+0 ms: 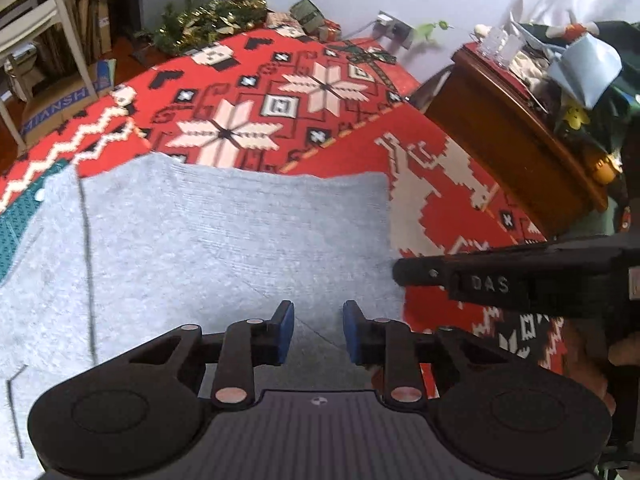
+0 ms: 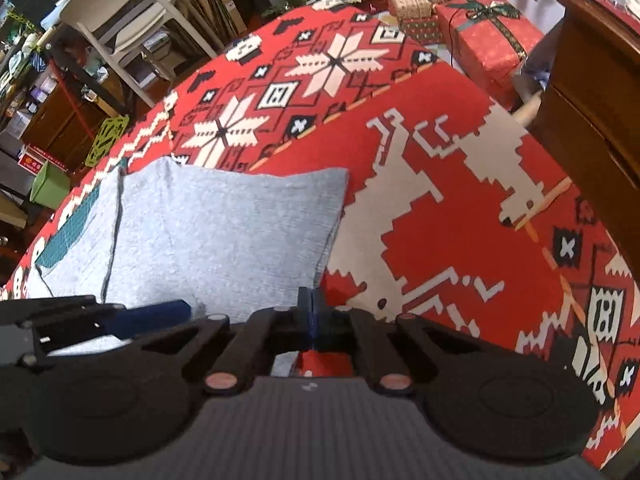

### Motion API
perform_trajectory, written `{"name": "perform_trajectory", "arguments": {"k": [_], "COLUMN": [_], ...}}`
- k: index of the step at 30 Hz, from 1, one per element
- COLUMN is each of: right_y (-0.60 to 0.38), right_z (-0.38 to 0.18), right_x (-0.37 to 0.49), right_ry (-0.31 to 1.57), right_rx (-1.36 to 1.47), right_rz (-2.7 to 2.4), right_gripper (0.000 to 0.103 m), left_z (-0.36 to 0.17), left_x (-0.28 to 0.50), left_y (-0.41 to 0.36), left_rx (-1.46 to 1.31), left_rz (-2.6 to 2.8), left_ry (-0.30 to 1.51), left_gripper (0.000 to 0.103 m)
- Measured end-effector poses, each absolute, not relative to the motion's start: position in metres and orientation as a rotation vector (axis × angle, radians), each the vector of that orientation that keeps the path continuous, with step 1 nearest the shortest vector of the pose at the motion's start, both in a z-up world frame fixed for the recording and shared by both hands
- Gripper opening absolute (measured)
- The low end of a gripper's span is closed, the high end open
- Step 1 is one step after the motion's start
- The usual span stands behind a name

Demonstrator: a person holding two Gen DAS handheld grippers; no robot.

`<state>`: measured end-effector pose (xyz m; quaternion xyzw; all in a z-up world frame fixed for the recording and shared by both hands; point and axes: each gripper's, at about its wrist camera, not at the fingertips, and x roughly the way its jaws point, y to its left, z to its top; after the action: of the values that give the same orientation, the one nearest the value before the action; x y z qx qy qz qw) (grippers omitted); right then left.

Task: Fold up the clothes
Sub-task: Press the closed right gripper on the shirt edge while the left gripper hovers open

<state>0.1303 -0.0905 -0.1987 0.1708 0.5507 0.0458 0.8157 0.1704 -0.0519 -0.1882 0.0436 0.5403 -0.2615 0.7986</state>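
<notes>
A grey garment (image 1: 208, 240) lies flat on the table's red patterned cloth (image 1: 440, 148), with a dark seam running down its left part. My left gripper (image 1: 319, 322) hovers open just above the garment's near edge, nothing between its blue pads. My right gripper (image 2: 310, 304) is shut at the garment's (image 2: 224, 228) near right edge, which runs straight into the closed pads. In the left wrist view the right gripper (image 1: 400, 272) comes in from the right and touches that edge. A blue pad (image 2: 152, 314) of the left gripper shows at the left of the right wrist view.
A brown wooden cabinet (image 1: 500, 132) with clutter on top stands close to the table's right side. Wrapped gift boxes (image 2: 488, 40) and a green garland (image 1: 208, 20) lie beyond the far edge. A white chair (image 2: 120, 16) and shelves stand at the far left.
</notes>
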Motion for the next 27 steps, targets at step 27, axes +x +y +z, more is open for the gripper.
{"name": "perform_trajectory", "arguments": {"k": [27], "right_y": [-0.019], "right_z": [-0.109], "right_x": [0.107], "right_ry": [1.186], "right_rx": [0.076], "right_rz": [0.228], "right_gripper": [0.035], "left_z": [-0.131], "left_x": [0.111], "left_y": [0.036], "left_rx": [-0.022], "left_rz": [-0.328], "left_ry": [1.114], "left_gripper": [0.061]}}
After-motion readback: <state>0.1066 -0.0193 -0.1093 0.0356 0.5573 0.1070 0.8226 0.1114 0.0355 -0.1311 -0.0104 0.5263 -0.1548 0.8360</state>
